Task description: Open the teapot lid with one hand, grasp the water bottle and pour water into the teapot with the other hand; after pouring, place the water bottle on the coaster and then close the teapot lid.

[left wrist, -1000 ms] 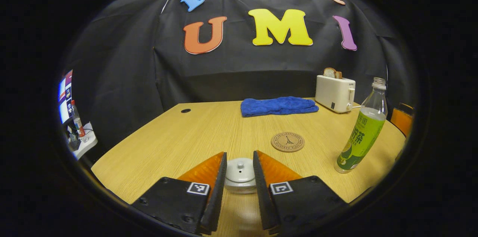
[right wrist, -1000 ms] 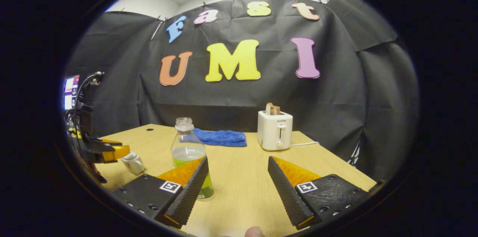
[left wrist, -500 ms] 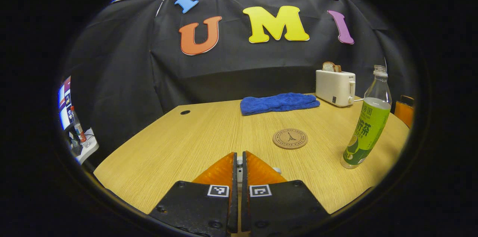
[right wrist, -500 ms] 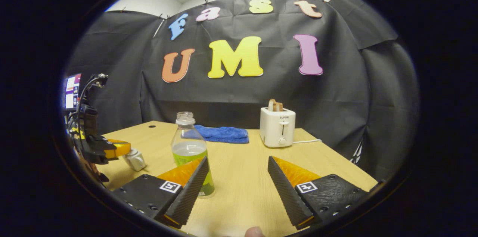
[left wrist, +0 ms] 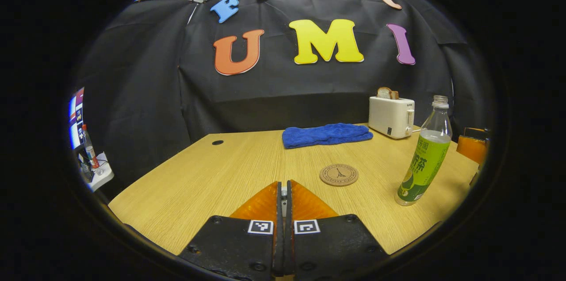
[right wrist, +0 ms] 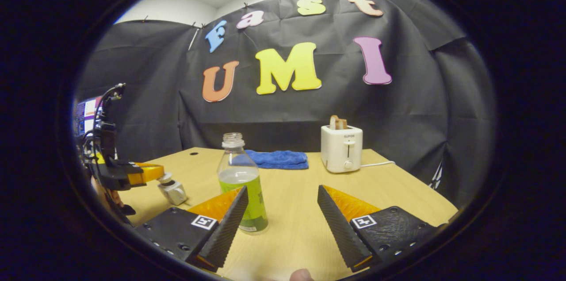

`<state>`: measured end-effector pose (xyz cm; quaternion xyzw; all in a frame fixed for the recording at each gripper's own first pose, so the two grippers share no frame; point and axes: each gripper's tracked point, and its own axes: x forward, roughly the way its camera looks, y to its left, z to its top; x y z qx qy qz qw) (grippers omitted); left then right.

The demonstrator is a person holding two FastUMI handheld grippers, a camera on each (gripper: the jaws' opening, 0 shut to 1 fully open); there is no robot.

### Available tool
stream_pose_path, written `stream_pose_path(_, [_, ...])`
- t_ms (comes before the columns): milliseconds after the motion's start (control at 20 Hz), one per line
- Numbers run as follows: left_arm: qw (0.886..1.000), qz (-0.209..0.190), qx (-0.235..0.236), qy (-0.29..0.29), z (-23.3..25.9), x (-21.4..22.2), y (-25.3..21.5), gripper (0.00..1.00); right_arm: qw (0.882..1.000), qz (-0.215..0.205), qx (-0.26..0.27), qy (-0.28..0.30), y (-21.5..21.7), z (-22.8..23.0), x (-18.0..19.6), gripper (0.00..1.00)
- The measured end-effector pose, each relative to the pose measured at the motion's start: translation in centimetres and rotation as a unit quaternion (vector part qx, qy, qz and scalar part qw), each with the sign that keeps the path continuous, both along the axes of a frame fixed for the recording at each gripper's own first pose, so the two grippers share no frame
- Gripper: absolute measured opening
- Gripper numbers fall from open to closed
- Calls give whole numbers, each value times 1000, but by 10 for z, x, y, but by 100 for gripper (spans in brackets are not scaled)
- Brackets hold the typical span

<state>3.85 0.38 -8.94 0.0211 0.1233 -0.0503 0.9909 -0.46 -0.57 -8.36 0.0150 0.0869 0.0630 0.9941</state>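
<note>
Left gripper (left wrist: 283, 190) pinched on lid knob; right gripper (right wrist: 283, 203) wide open, holding nothing.

Left fingers (left wrist: 265, 203) nearly meet, a pale sliver of the lid (left wrist: 283, 192) clamped between them. In the right gripper view the lid (right wrist: 165, 178) sits raised above the teapot (right wrist: 173, 192). Bottle (right wrist: 243, 183), uncapped, upright on the table (right wrist: 292, 210), just beyond the right gripper's left finger, untouched. Coaster (left wrist: 338, 175) bare, between teapot and bottle. Farther back: blue cloth (left wrist: 326, 135), toaster (left wrist: 390, 116) holding bread.
</note>
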Motion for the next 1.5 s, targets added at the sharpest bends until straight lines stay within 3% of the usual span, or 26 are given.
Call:
stream_pose_path(400, [999,-4,-23,-22,21,-18,10,3,999,32,-14,13,35,-12,10,95])
stream_pose_path(1050, [998,13,-48,-36,27,-40,46,3,998,20,-18,60,61,-48,47,95])
stream_pose_path(1200, [998,14,-54,-34,22,-40,51,3,997,22,-23,66,64,-47,46,76])
stream_pose_path(1400, [997,13,-59,-37,21,-42,56,3,994,55,-75,53,81,-27,47,72])
stream_pose_path(1500, [997,12,-59,-41,21,-43,58,3,988,69,-132,37,87,-16,52,69])
